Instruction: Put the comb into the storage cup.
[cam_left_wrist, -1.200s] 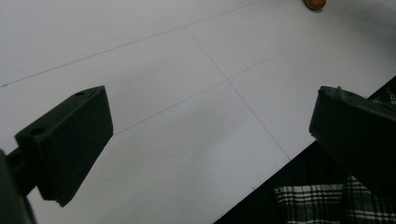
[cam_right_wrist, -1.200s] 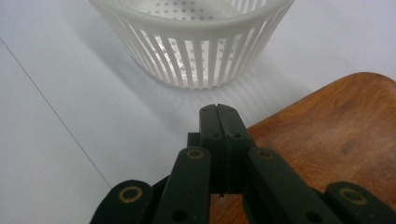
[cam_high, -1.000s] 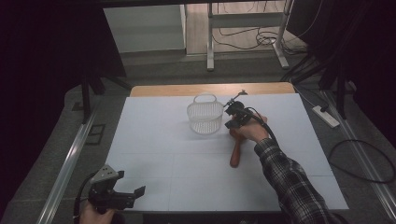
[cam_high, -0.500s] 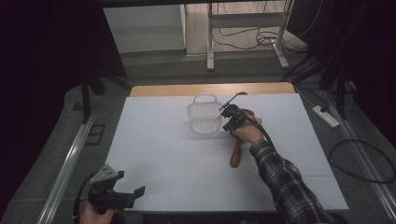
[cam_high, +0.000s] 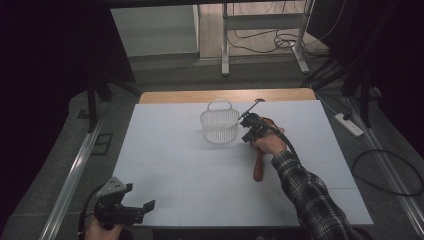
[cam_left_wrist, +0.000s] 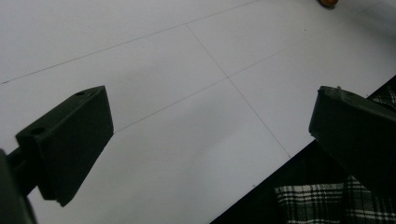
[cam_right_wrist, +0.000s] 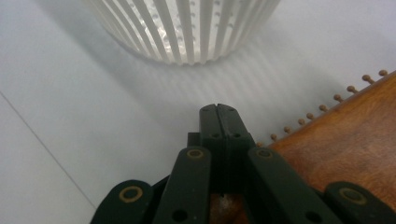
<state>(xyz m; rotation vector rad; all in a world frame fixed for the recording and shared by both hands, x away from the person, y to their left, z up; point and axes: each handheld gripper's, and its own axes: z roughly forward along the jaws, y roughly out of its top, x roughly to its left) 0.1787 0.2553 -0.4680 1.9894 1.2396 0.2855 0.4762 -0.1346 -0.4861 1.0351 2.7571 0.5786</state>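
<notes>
A white slatted basket (cam_high: 220, 125) (cam_right_wrist: 187, 28) stands upright at the far middle of the white table. Just right of it my right gripper (cam_high: 248, 128) (cam_right_wrist: 218, 110) points at the basket's foot, its jaws shut flat against each other with nothing between them. A brown wooden brush (cam_high: 258, 167) (cam_right_wrist: 345, 140) with small pegs along its edge lies under and beside that hand, its handle toward the near side. My left gripper (cam_high: 144, 207) (cam_left_wrist: 210, 140) hovers open over the table's near left corner, holding nothing.
The white table sheet (cam_high: 175, 160) has a wooden strip along its far edge (cam_high: 225, 95). A metal rail (cam_high: 75, 175) runs along the left side. A power strip (cam_high: 350, 125) and cables lie on the floor to the right. A plaid sleeve (cam_high: 310, 200) crosses the near right.
The right hand has shifted only a little beside the basket, jaws still together. The left gripper has stayed where it was.
</notes>
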